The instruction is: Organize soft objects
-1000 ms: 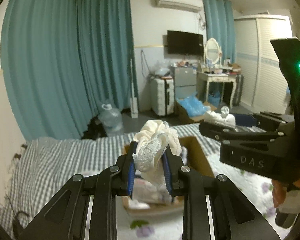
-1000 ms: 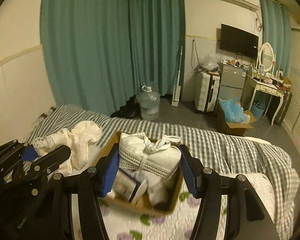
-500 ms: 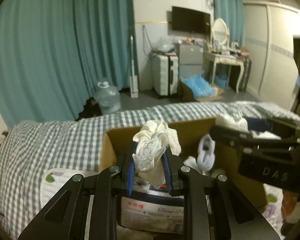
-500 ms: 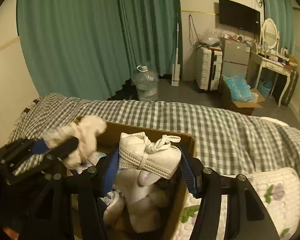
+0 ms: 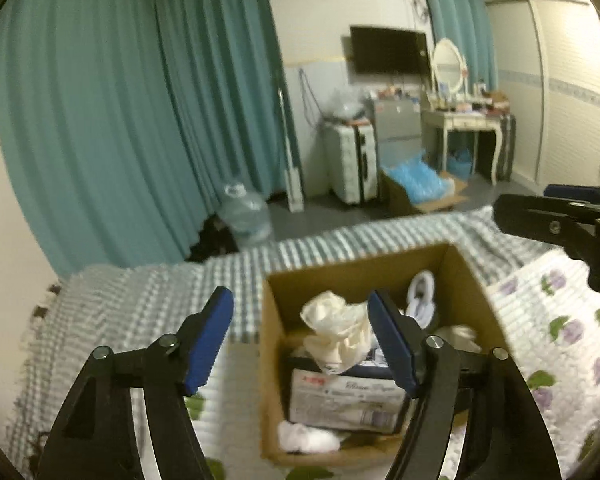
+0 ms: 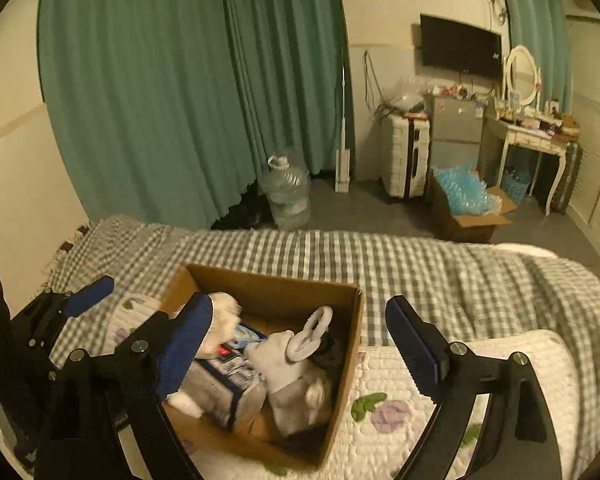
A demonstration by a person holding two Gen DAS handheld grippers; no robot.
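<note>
Tools both gape wide and empty from where I sit, left tool (image 5: 300, 334) and right tool (image 6: 300, 346) above the cardboard box (image 6: 354, 320) holding cream cloth (image 5: 336, 334).

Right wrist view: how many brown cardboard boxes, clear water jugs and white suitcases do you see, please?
Brown cardboard boxes: 2
Clear plastic water jugs: 1
White hard suitcases: 1
Total: 4
</note>
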